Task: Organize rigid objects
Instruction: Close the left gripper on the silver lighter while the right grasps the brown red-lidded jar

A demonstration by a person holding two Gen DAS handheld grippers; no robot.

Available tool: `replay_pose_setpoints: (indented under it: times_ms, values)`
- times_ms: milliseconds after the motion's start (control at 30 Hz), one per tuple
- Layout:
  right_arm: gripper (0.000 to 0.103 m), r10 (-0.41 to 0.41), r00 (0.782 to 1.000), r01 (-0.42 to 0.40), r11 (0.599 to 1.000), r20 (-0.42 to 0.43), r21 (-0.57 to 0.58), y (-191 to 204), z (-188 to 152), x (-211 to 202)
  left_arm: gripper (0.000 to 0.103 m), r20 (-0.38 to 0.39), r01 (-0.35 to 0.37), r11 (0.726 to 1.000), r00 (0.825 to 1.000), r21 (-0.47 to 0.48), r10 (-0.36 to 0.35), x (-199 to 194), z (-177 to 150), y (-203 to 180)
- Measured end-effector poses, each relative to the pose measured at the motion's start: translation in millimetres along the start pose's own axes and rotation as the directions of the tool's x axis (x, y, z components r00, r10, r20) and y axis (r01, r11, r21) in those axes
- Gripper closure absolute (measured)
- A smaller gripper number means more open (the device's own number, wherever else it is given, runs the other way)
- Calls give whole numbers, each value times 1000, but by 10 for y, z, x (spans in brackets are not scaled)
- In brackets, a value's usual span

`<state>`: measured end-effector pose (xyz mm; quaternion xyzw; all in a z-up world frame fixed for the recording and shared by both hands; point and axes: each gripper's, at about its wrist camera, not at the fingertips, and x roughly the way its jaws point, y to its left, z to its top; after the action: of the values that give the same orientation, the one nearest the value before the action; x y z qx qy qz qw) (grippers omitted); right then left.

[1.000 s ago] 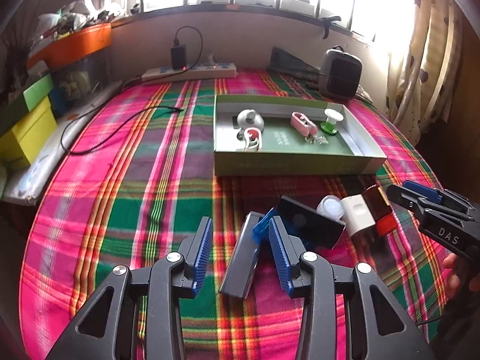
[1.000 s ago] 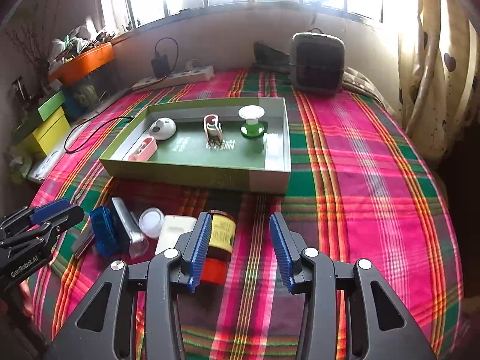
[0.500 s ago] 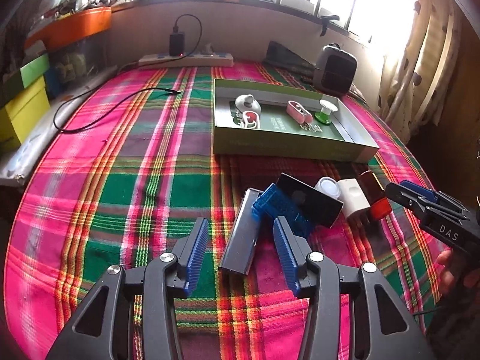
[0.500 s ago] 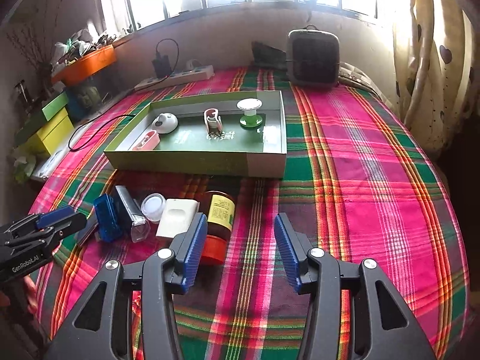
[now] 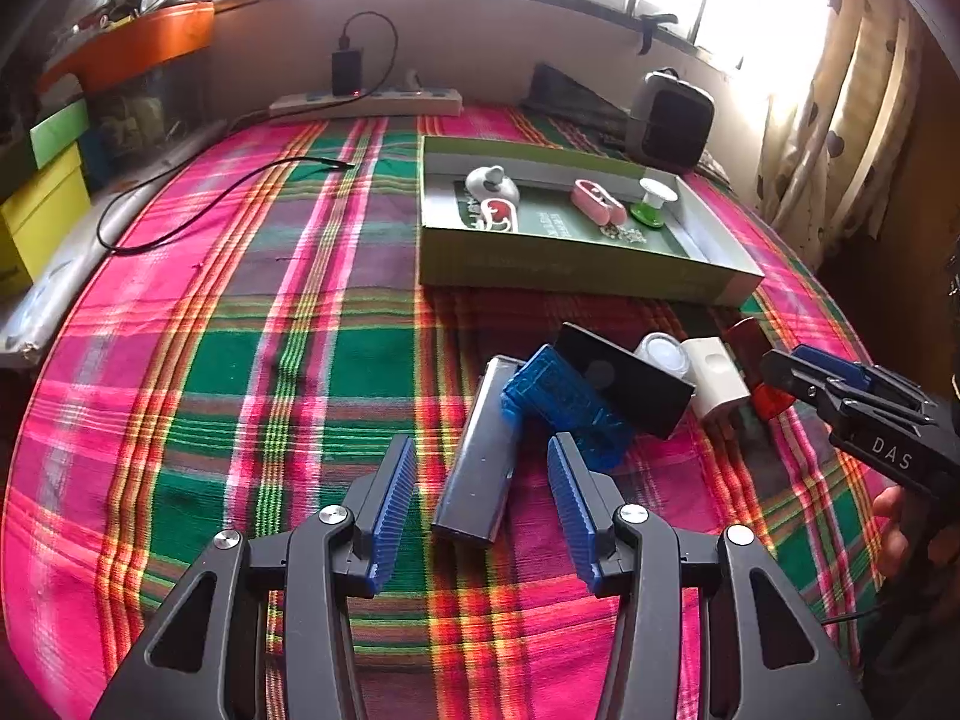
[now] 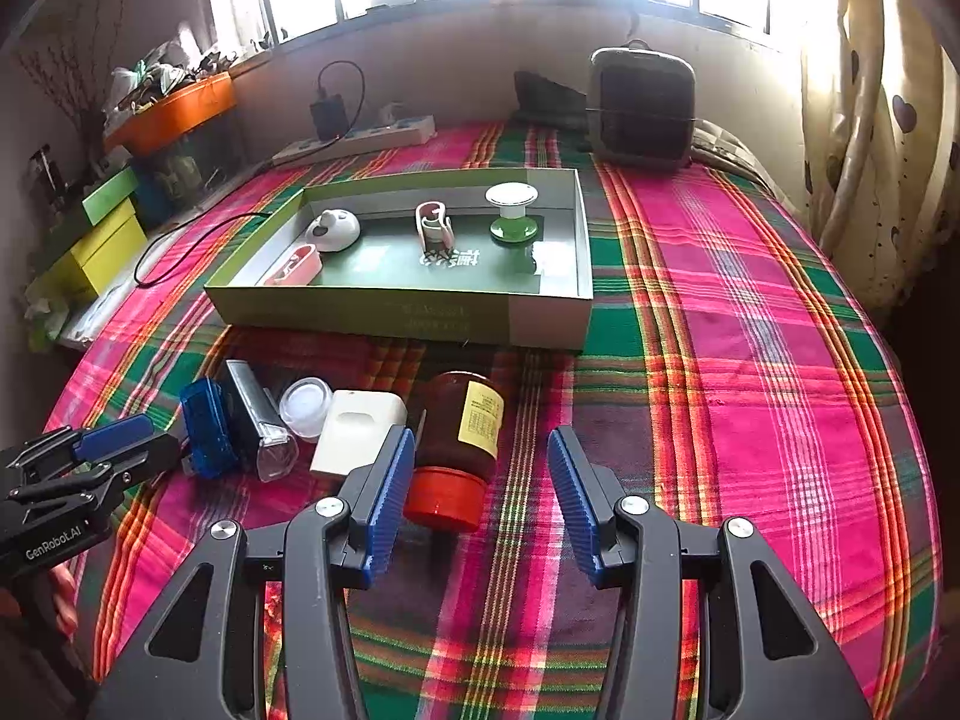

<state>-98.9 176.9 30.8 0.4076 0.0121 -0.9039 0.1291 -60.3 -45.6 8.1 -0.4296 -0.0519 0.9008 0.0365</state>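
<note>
The left gripper (image 5: 480, 510) stands with its jaws apart, having just been opening; the near end of a dark grey flat bar (image 5: 477, 450) lies on the cloth in the gap between them, and neither pad presses on it. The bar's long axis runs almost straight away from the jaws, leaning slightly right. Against its far right side lies a blue translucent block (image 5: 564, 405), tilted, with a black flat slab (image 5: 624, 378) resting behind it.

The right gripper (image 6: 480, 498) also has its jaws apart, likewise just widened, and grips nothing. Just ahead of its left pad lies a brown bottle (image 6: 465, 420) on its side, red cap (image 6: 444, 498) toward the jaws, long axis pointing away. Left of it sit a cream box (image 6: 357, 429) and a small clear round tub (image 6: 306, 405).

Beyond this cluster, ahead of both grippers, is a shallow green tray (image 6: 420, 315) on the plaid cloth (image 6: 750, 360). Inside stand a green and white spool (image 6: 512, 213), a pink and white clip (image 6: 433, 222), a white rounded gadget (image 6: 332, 230) and a pink case (image 6: 294, 264) at the left wall.
</note>
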Motion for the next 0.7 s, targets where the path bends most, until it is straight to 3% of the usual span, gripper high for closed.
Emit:
replay_pose_setpoints:
  times_ms: [700]
  values:
    - [55,-64,997,63,998,-46,-24,-60,47,192,58,-16,-72,996,997,52,73,172,111,21]
